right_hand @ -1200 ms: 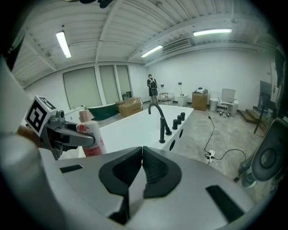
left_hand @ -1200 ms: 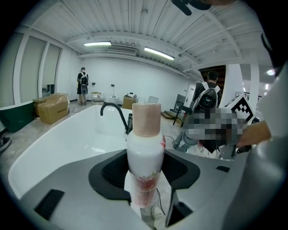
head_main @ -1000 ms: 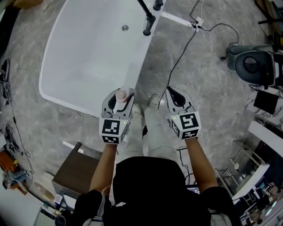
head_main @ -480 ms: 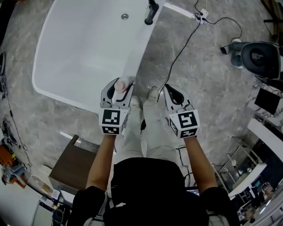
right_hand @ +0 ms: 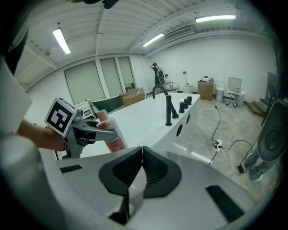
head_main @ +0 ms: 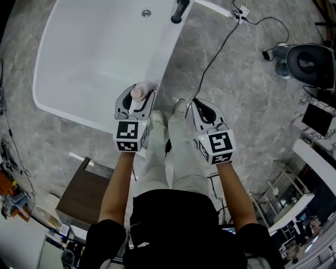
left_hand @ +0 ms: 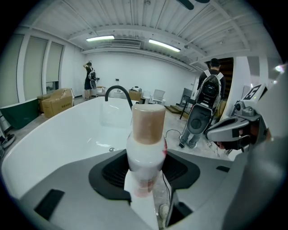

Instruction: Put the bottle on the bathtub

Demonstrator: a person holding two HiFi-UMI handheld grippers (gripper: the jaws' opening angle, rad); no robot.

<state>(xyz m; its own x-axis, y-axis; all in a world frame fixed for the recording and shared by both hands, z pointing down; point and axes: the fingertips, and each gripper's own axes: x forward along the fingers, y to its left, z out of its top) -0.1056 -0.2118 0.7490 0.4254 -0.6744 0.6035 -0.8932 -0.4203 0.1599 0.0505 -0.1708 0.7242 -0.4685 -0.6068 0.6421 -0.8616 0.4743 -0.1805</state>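
A white bottle (left_hand: 144,155) with a tan cap and a pink label stands upright between the jaws of my left gripper (head_main: 137,100), which is shut on it. In the head view the bottle (head_main: 138,94) hovers over the near right rim of the white bathtub (head_main: 94,58). The right gripper view shows the bottle (right_hand: 111,134) held in the left gripper (right_hand: 78,128), beside the tub (right_hand: 148,114). My right gripper (head_main: 202,113) is over the floor to the right of the tub, its jaws shut with nothing between them.
A black faucet (head_main: 178,10) stands on the tub's far right rim. A black cable (head_main: 212,58) runs across the marble floor. The person's feet (head_main: 168,113) stand between the grippers. A brown cabinet (head_main: 79,192) sits lower left, a grey machine (head_main: 310,63) upper right.
My left gripper has carried the bottle slightly forward and left, further over the tub's rim. The right gripper has shifted only a little.
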